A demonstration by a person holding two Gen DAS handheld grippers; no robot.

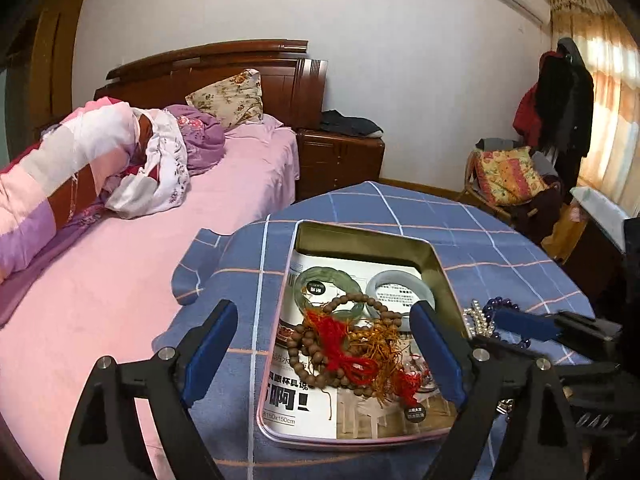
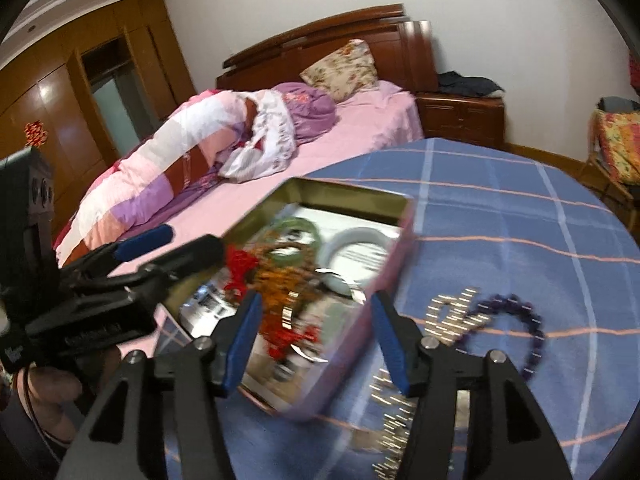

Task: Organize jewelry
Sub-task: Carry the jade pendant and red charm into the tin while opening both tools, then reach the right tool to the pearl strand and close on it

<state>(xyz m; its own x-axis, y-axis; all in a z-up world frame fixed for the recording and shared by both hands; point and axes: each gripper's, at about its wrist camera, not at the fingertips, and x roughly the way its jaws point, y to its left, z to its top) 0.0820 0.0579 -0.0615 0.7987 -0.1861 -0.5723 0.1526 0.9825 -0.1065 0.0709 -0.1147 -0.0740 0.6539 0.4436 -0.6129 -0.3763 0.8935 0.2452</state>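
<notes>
Nearest to us, the left gripper (image 1: 324,344) stands with its blue pads spread wide over the near half of an open tin (image 1: 448,280); nothing is pinched between them, though a tangle of brown wooden beads (image 1: 308,360) with red and orange tassels (image 1: 352,354) lies in the tin right under the gap. Behind the beads we see a green bangle (image 1: 320,284) and a pale bangle (image 1: 400,282), side by side on the printed paper lining the bottom. The right gripper (image 2: 316,340) is partly open and grips nothing; the tin's near right corner sits between its pads, blurred, so we cannot tell whether either pad touches the wall.

The tin rests on a round table under a blue checked cloth (image 1: 360,204). Just right of the tin, on the cloth, lie a silver chain (image 2: 456,316) and a loop of dark purple beads (image 2: 524,328), touching each other. In the left view the right gripper's fingers reach across those two pieces and partly hide them.

Beyond the table are a bed (image 1: 132,280) with a rumpled quilt (image 1: 60,184), a wooden nightstand (image 1: 340,156) and a chair with a cushion (image 1: 508,176).
</notes>
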